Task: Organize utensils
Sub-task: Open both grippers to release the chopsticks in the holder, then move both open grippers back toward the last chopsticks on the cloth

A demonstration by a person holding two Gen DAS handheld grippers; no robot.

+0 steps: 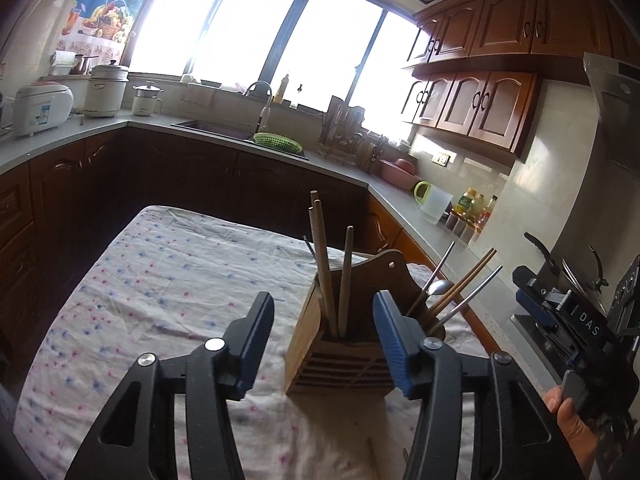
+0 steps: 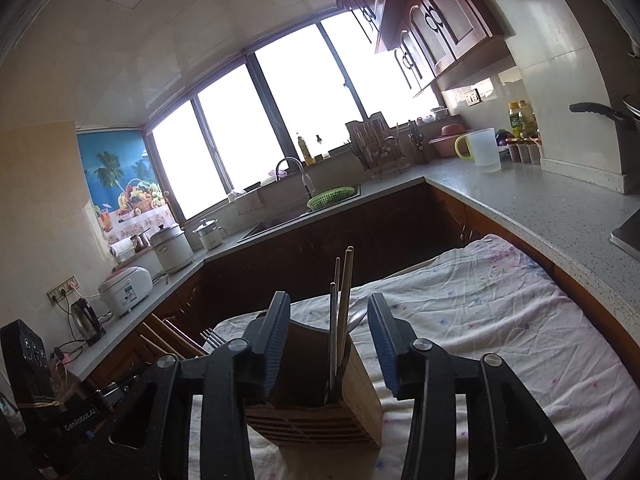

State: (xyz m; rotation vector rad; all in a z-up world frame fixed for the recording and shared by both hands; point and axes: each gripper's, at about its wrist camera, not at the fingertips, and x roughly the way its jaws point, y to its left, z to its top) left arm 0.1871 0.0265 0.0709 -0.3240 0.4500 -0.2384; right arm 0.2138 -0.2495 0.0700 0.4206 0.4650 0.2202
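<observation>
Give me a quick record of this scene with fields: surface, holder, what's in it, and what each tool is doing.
surface: floral cloth on a table
holder: wooden utensil holder, upright on the cloth
contents: wooden chopsticks, metal spoon, metal chopsticks
left tool: open, nothing gripped
right tool: open, nothing gripped
background: sink with green basket

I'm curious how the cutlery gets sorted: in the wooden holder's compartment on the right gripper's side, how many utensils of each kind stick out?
Slender silver metal chopsticks: 2
Round-bowled silver metal spoon: 1
Long brown wooden chopsticks: 2
Total: 5
</observation>
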